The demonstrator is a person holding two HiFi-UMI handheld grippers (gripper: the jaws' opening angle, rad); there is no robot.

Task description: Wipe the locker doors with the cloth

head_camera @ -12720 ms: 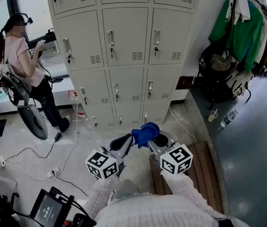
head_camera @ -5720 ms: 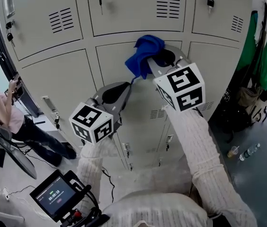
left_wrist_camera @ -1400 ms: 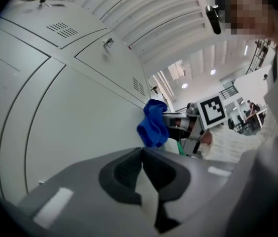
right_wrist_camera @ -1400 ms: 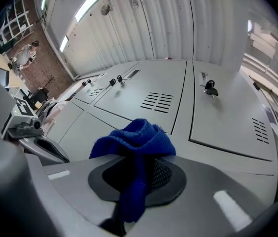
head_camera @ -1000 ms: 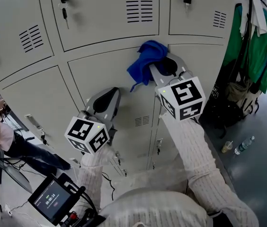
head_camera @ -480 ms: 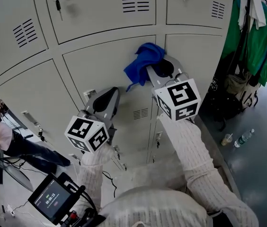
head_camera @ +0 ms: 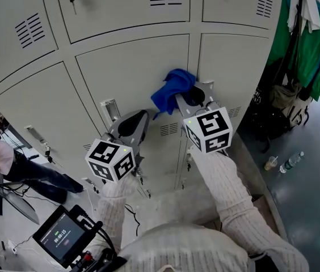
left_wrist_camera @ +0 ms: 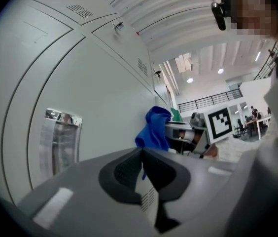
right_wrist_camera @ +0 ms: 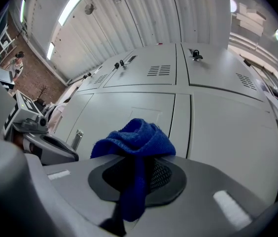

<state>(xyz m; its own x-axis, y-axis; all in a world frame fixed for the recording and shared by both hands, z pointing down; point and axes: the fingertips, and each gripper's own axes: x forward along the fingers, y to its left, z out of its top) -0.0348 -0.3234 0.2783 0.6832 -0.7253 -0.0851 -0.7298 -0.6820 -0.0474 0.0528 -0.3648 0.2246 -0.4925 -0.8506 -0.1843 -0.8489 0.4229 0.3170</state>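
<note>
right claw point(head_camera: 189, 95) clamped on blue cloth point(head_camera: 170, 88) | cloth bunched against locker door point(head_camera: 131, 67) | left claw point(head_camera: 142, 115) jaws together, nothing held, beside door handle point(head_camera: 110, 109)

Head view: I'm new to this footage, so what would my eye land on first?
The bright blue cloth stands out, clamped in the right gripper and held up at the grey locker doors, near the seam between two doors. Below and to its left, the left gripper is shut with nothing in it, its black-and-white marker cube facing the camera. Green garments hang at the right edge.
</note>
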